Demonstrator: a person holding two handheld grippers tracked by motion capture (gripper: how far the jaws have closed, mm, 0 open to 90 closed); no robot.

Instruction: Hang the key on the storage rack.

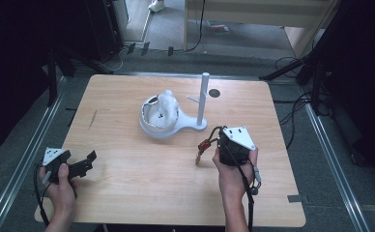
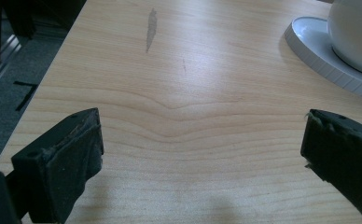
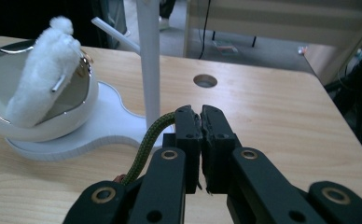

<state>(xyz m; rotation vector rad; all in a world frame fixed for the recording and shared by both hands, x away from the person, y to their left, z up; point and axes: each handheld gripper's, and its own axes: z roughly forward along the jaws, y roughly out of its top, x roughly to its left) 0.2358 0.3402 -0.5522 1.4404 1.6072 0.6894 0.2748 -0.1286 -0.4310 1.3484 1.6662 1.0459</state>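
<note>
the right gripper [image 3: 201, 116] pinches a cord [image 3: 146, 140] tight. lift slowly toward the stand [image 3: 149, 60] just past its fingers. the left gripper [image 2: 202, 154] is wide, holding nothing.

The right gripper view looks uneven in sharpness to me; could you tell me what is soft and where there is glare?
Right gripper view: the right gripper is fairly crisp, the fluffy white thing soft, glare on the bowl. High view: surroundings dark, table evenly lit.
</note>
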